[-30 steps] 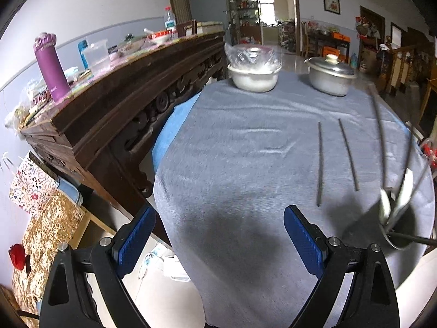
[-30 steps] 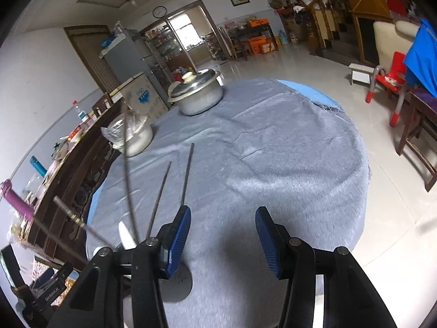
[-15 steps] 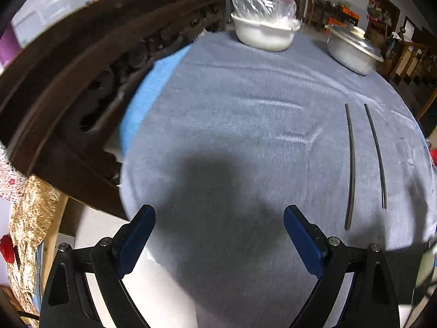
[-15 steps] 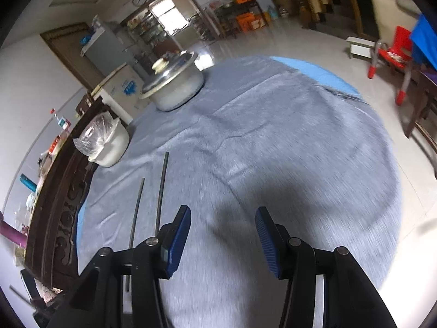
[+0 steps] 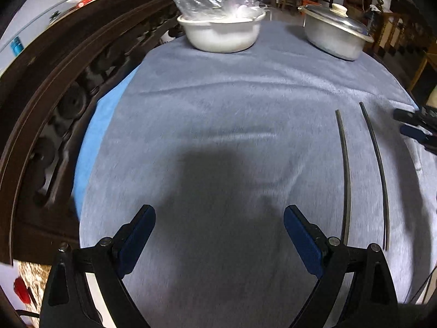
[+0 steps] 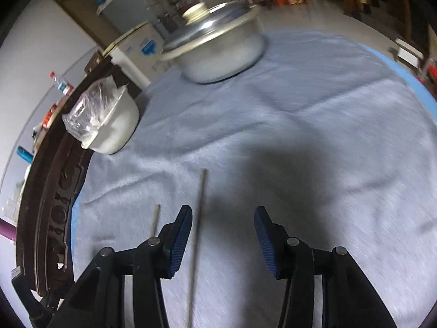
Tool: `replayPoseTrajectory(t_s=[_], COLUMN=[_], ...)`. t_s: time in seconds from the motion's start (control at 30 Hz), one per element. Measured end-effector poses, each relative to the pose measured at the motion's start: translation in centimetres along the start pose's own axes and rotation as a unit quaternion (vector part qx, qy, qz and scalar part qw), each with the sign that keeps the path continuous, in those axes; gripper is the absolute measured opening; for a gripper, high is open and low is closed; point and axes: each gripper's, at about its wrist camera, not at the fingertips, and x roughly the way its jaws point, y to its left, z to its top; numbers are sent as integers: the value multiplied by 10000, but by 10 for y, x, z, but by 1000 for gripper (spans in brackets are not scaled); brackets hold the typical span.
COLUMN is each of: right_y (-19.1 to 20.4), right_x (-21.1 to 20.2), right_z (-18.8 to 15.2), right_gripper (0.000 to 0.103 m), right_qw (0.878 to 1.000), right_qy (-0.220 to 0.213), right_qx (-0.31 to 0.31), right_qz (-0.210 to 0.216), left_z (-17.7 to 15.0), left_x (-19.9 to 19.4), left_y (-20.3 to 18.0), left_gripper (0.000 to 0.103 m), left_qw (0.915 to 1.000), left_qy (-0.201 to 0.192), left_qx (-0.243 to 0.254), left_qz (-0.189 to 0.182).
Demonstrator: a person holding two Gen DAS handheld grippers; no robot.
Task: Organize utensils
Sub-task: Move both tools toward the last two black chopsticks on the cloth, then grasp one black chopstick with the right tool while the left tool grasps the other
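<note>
Over by the table's left edge, the left gripper [image 5: 218,235] hangs spread wide over bare grey cloth [image 5: 218,125], holding nothing. Right of it lie the two chopsticks [image 5: 347,169], side by side but apart, running toward the near edge on the right half of the table. The right gripper [image 6: 222,235] is spread too, and the right-hand chopstick [image 6: 198,218] sits between its fingers, close to the left one. These sticks look thin, stiff, light and kinda slick, so I'd guess they roll or skid on that fuzzy cloth; pinching mid-length, square across, seems safest. The white bowl [image 5: 221,32] and lidded pot [image 5: 336,35] sit at the far edge.
</note>
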Motion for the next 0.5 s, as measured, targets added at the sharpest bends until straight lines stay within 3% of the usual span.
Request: replayPoseTrajectory(t_s=[0.1,0.3,0.43,0.5], right_y=[17,35,43,42], right_x=[24,54,58,56], right_z=[13,21,17,12], right_gripper=[50,36,8,7], right_qw=[9994,9939,9893,9892], right_qy=[163,437,431,409], right_qx=[-166,-383,-710,-789], right_qz=[-265,-937,-1197,-1169], left_z=[11,28,41,49], left_x=[5,11,10,12], left_y=[-2,-8,-24,-34], left_gripper=[95,95,81,75], left_qw=[10000,9996,9980,9964], left_qy=[-19,-120,-204,-215], left_qx=[35,176,379,466], left_qz=[-44,-163,-463,-671])
